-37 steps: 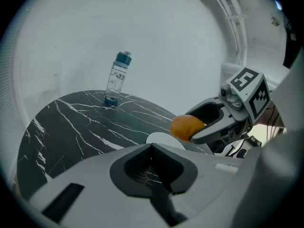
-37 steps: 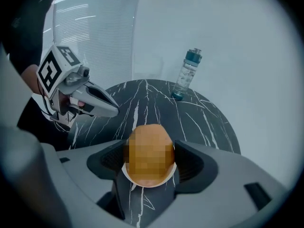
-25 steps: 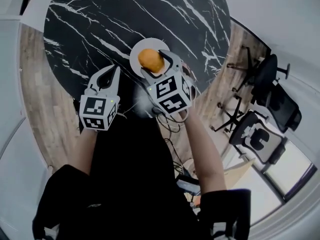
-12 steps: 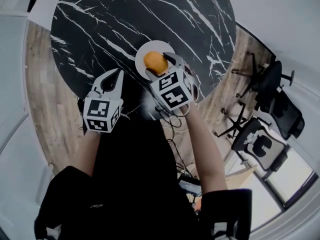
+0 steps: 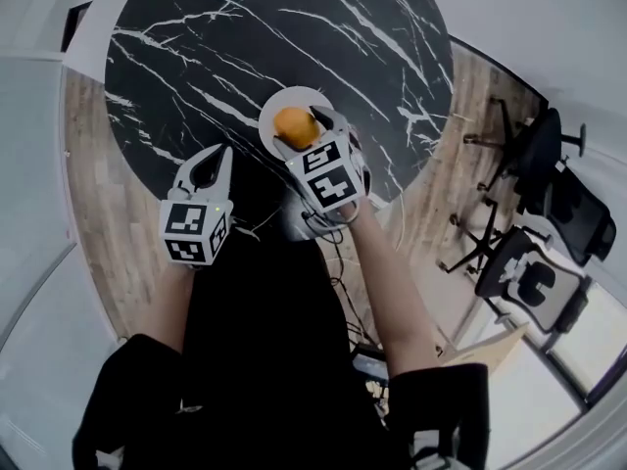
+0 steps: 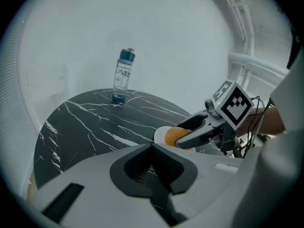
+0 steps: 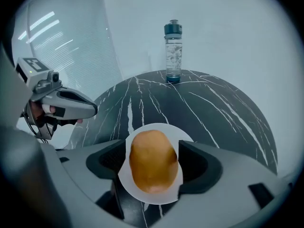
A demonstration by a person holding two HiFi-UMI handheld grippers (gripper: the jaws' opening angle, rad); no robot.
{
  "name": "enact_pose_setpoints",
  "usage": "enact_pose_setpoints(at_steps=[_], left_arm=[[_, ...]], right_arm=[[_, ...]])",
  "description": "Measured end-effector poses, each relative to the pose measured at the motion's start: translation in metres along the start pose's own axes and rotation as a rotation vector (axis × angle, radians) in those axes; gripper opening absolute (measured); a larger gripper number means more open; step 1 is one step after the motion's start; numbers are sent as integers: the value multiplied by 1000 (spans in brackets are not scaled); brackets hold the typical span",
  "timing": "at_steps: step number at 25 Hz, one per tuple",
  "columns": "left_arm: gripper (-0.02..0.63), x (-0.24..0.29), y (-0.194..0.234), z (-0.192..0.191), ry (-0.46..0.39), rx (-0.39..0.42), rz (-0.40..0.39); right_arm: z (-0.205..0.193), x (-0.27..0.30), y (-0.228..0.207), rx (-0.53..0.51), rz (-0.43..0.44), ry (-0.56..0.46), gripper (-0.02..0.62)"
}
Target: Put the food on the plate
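The food (image 7: pixel 153 161), a smooth golden-brown oval lump that could be a bread roll or a potato, sits at the lower centre of the right gripper view, grasped across its narrow waist by the right gripper (image 5: pixel 306 128). Directly behind it is the white plate (image 7: pixel 156 128), near the lower edge of the black marbled table (image 5: pixel 196 47). Whether it already rests on the plate or hangs just above it is unclear. It looks light and firm enough to keep its shape, with a matte skin unlikely to slip, though a roll would dent under a hard squeeze. The waist hold seems right. The left gripper (image 5: pixel 216 163), left of centre in the head view, is clenched on nothing. A water bottle (image 7: pixel 173 51) stands at the table's far rim.
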State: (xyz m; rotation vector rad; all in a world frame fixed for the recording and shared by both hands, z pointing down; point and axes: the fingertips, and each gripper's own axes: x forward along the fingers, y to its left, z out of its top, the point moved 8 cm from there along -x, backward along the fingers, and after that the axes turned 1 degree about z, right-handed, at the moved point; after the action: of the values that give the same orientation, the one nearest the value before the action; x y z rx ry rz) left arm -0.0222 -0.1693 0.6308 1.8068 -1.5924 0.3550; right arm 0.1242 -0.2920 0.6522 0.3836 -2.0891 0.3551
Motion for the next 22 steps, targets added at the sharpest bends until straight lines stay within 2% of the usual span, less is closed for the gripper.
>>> enact_pose_setpoints(at_steps=[8,13,14,17,20,21,22], left_arm=[[0,-21,-13,30,18,70,28],[0,-24,-33,52,33,147,-4],[0,-24,-38,56,36,171,-20],[0,-27,-54,60,40,239,-48],[0,-33,-70,61,26,276,-54],[0,-35,-74,62,19,280,-58],[0,-37,-77,62,11,282,-61]], right_arm=[[-1,-36,1,134,3,-185,331],[-8,-60,0,308,-35,-365,325],[-11,-64,0,341,-51,-393,309],[-20,-78,5,422,-84,-484,207],[-30,-97,13,468,-130,-565,42],[-33,-102,17,473,-147,-586,7],[-35,-107,22,474,-158,-605,0]])
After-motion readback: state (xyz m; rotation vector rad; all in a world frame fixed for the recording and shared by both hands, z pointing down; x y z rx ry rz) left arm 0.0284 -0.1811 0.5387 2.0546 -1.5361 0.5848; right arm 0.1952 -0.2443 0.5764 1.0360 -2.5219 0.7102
